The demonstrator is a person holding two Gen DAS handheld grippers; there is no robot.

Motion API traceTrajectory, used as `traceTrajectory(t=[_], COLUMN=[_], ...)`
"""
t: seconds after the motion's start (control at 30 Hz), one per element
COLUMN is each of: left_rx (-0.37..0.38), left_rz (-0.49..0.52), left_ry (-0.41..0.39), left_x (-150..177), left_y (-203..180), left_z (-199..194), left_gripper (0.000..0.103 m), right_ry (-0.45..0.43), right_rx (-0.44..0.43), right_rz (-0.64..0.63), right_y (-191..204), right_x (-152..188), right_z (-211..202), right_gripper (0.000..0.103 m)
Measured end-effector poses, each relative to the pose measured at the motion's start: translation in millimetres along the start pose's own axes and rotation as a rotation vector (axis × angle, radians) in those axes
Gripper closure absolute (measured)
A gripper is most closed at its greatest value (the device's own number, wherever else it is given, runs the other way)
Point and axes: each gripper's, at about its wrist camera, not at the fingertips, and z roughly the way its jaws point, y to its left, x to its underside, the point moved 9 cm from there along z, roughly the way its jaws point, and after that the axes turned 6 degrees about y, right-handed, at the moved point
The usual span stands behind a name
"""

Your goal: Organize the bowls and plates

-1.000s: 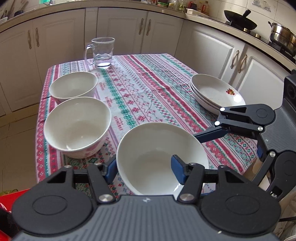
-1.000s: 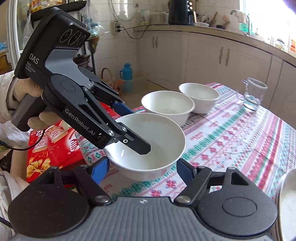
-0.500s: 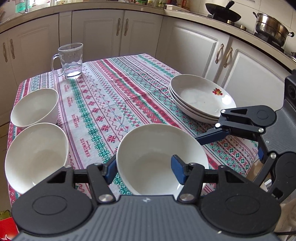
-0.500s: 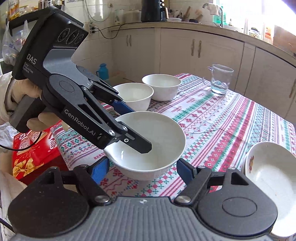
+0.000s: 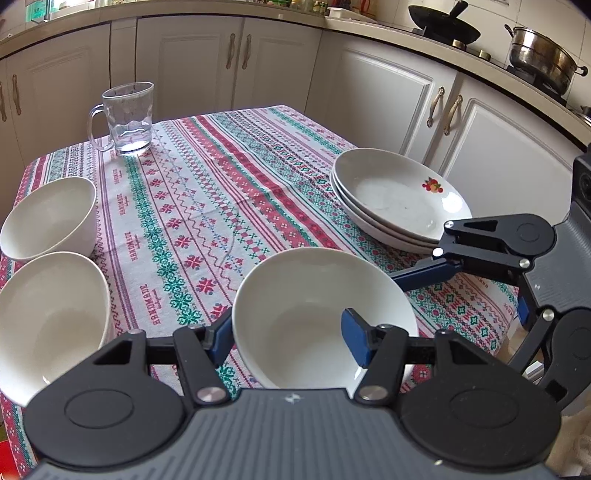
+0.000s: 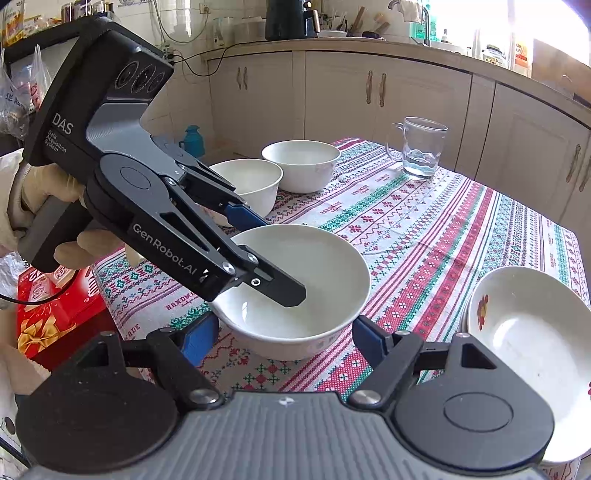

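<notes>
left gripper (image 6: 255, 254) jaws clamped on the white bowl (image 6: 295, 291) rim at 9 o'clock, right gripper (image 6: 284, 338) jaws open, straddling it, bench (image 6: 424, 236) underneath.

A home kitchen. Cream cabinet doors (image 5: 280, 66) with metal handles run under a long countertop (image 5: 461, 51) that wraps around the room. On the stove side sit a black wok (image 5: 443, 29) and a steel pot (image 5: 539, 59). A dark kettle (image 6: 291, 18), a faucet and bottles stand on the counter by a bright window (image 6: 546, 26). In the middle is a small table under a red, green and white patterned tablecloth (image 5: 221, 192), set with white bowls (image 6: 301, 164), stacked plates (image 5: 399, 199) and a glass mug (image 5: 127, 118).
</notes>
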Motion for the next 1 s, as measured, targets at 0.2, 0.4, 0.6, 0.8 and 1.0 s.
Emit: traceTrajectory(t=[0.2, 0.4, 0.6, 0.8, 1.0], left_rx=[0.004, 0.008, -0.039, -0.112, -0.236], left_rz=[-0.004, -0.006, 0.043, 0.055, 0.049], left_ry=[0.001, -0.004, -0.071, -0.152, -0.2], left_x=[1.0, 2.7, 2.0, 6.5, 23.6], left_y=[0.1, 0.6, -2.7, -1.7, 6.4], left_z=[2.4, 3.7, -9.4, -36.1, -61.4], left_gripper=[0.043, 0.038, 0.013, 0.006, 0.005], right_ry=[0.009, 0.01, -0.041, -0.035, 0.015], right_rx=[-0.003, -0.004, -0.047, -0.006, 0.145], right_rz=[0.012, 0.014, 0.035, 0.054, 0.101], right_y=[-0.6, -0.3, 1.5, -2.0, -13.2], right_x=[1.8, 0.5, -4.7, -6.3, -8.1], right_z=[3.4, 4.5, -2.5, -6.0, -6.8], right_gripper=[0.02, 0.019, 0.0, 0.0, 0.0])
